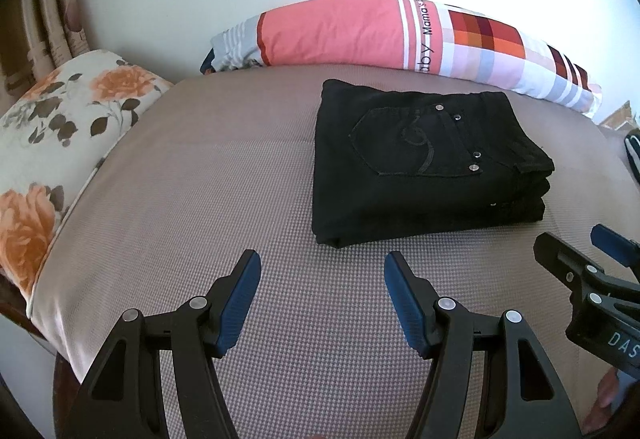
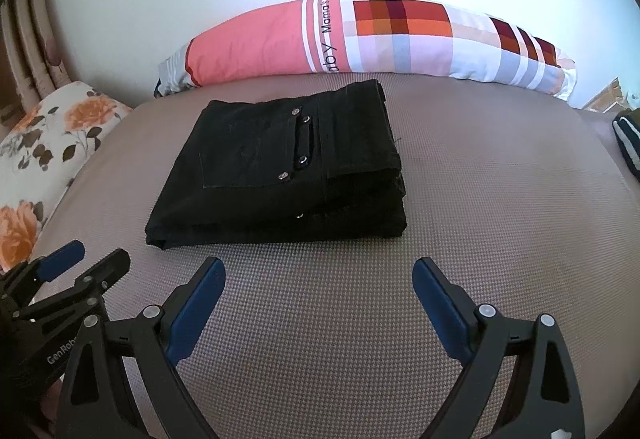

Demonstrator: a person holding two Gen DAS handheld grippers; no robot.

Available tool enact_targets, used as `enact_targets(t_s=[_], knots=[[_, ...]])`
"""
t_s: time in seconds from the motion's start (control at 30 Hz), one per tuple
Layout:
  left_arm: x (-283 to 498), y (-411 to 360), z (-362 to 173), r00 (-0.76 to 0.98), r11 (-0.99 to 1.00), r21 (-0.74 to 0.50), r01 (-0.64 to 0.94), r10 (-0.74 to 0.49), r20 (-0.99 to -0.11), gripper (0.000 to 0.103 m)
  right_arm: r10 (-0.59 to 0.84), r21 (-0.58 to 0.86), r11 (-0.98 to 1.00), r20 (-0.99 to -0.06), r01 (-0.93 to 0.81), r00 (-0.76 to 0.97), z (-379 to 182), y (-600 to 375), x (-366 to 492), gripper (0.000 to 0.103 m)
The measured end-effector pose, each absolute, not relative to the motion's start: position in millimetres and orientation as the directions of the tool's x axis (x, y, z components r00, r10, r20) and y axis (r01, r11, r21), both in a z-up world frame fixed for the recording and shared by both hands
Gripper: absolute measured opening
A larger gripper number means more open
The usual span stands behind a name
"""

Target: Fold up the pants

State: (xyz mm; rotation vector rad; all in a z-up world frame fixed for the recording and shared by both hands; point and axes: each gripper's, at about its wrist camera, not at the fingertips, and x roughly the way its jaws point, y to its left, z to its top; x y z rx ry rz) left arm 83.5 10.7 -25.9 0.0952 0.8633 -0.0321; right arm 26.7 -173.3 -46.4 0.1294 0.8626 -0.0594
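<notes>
Pants (image 1: pixel 420 163): black, folded into a stack, right of centre on the bed (image 1: pixel 200 207)
Left claw (image 1: pixel 322 267): bottom centre, spread, empty
Right claw (image 1: pixel 576 247): lower right edge

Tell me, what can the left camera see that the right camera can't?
Only the left wrist view shows the curly stitching on the pants pocket, and the right gripper poking in from the side. Only the right wrist view shows the left gripper poking in from the side. Both show the folded black pants on the bed, the striped pillow behind them, the flowery pillow, and open grippers holding nothing.
</notes>
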Motion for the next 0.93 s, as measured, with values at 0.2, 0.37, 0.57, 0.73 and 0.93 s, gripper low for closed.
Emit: enact_targets(t_s=[0.2, 0.37, 0.57, 0.73, 0.93], knots=[[83.5, 10.4, -27.0, 0.653, 0.994, 0.08, 0.068, 0.017, -0.757, 0.065, 0.003, 0.095, 0.99, -0.765, 0.108, 0.644, -47.9, -174.5, 27.6, 0.094], [82.8, 10.0, -29.2, 0.654, 0.993, 0.089, 0.074, 0.019, -0.756, 0.065, 0.007, 0.101, 0.989, -0.768, 0.11, 0.64, -48.2, -174.5, 27.6, 0.094], [81.2, 7.6, -28.6, 0.654, 0.993, 0.084, 0.088, 0.006, -0.756, 0.065, 0.009, 0.105, 0.988, -0.773, 0.114, 0.634, -49.9, -175.2, 27.1, 0.094], [82.0, 7.5, -28.9, 0.648, 0.992, 0.08, 0.094, 0.0, -0.762, 0.065, 0.01, 0.111, 0.986, -0.776, 0.121, 0.631, -51.2, -177.6, 27.6, 0.094], [83.7, 8.6, -29.2, 0.639, 0.993, 0.068, 0.1, -0.012, -0.769, 0.065, 0.011, 0.115, 0.986, -0.777, 0.124, 0.63, -51.1, -178.8, 28.5, 0.094]])
